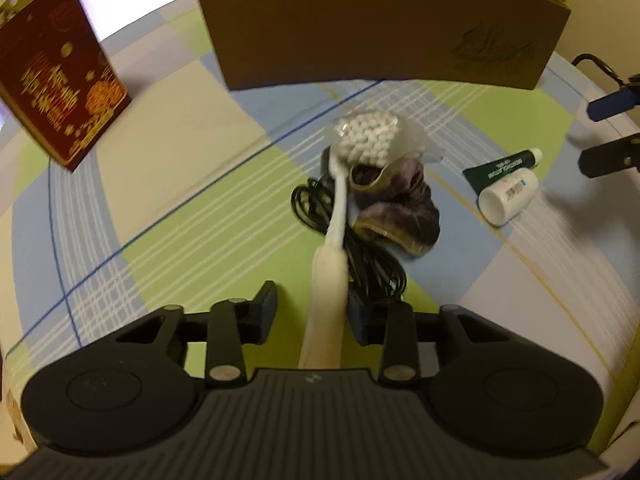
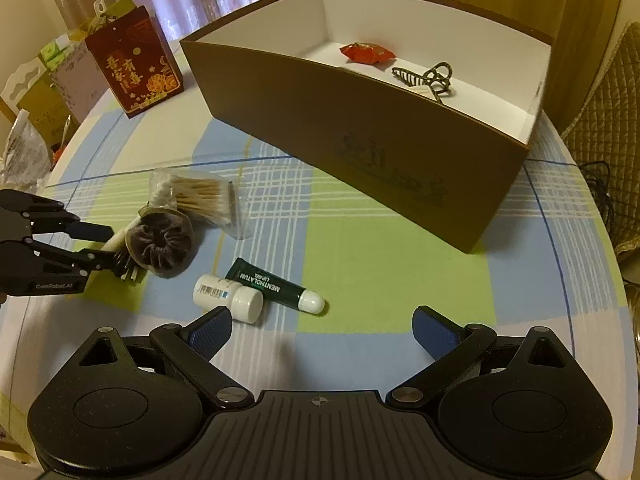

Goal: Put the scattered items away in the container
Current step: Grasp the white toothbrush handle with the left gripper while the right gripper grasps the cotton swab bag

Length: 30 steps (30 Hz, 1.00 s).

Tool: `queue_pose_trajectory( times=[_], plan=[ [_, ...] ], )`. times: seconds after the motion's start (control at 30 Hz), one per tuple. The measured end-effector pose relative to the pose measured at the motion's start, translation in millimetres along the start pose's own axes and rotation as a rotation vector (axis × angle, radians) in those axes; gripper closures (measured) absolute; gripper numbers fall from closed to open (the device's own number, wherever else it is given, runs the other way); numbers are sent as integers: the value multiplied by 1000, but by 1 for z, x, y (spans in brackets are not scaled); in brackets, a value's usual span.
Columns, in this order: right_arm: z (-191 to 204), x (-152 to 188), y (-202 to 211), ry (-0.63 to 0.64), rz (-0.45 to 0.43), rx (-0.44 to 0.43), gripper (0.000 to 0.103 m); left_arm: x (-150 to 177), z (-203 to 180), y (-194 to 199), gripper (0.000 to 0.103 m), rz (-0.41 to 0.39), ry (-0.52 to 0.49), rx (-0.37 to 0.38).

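A white toothbrush lies on the checked cloth over a coiled black cable. Its head is beside a bag of cotton swabs and a purple scrunchie. My left gripper straddles the handle, open, with the right finger against it and a gap on the left. In the right wrist view it is at the far left. My right gripper stands wide open and holds nothing. A white bottle and a green tube lie just ahead of it. The brown box holds a red packet and a hair claw.
A red gift box stands at the back left, with bags and packaging beyond the table's left edge. A quilted chair back and a black wire are off the right edge. Bare cloth lies between my right gripper and the box.
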State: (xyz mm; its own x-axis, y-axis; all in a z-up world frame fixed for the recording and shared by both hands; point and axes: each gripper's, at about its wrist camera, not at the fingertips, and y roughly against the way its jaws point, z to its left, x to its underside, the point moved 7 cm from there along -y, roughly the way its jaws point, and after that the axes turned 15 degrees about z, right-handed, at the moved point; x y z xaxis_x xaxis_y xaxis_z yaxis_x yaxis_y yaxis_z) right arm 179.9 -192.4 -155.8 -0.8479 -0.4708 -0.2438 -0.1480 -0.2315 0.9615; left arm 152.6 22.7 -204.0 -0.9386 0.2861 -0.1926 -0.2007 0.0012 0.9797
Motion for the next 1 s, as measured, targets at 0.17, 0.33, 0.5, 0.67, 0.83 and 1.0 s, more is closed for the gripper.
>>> queue_pose_trajectory(
  times=[0.17,0.33,0.5,0.67,0.83,1.0],
  plan=[
    [4,-9,-5,10,0,-16,1,-5,3,4,91,-27,20,41],
    [14,-25,-6,22,-30,-88,1,-6,18,23,91,-80,95,47],
    [32,-47,-11,41,-57,-201,2,-3,40,33,91,-83,191,45],
    [49,-67,-25,66,-54,-282,2,-1,63,38,91,-73,293,40],
    [59,-82,-43,39,-33,-351,2,-2,77,39,91,-71,354,48],
    [60,-97,-60,-35,-16,-400,2,-6,80,39,91,-71,373,55]
  ],
)
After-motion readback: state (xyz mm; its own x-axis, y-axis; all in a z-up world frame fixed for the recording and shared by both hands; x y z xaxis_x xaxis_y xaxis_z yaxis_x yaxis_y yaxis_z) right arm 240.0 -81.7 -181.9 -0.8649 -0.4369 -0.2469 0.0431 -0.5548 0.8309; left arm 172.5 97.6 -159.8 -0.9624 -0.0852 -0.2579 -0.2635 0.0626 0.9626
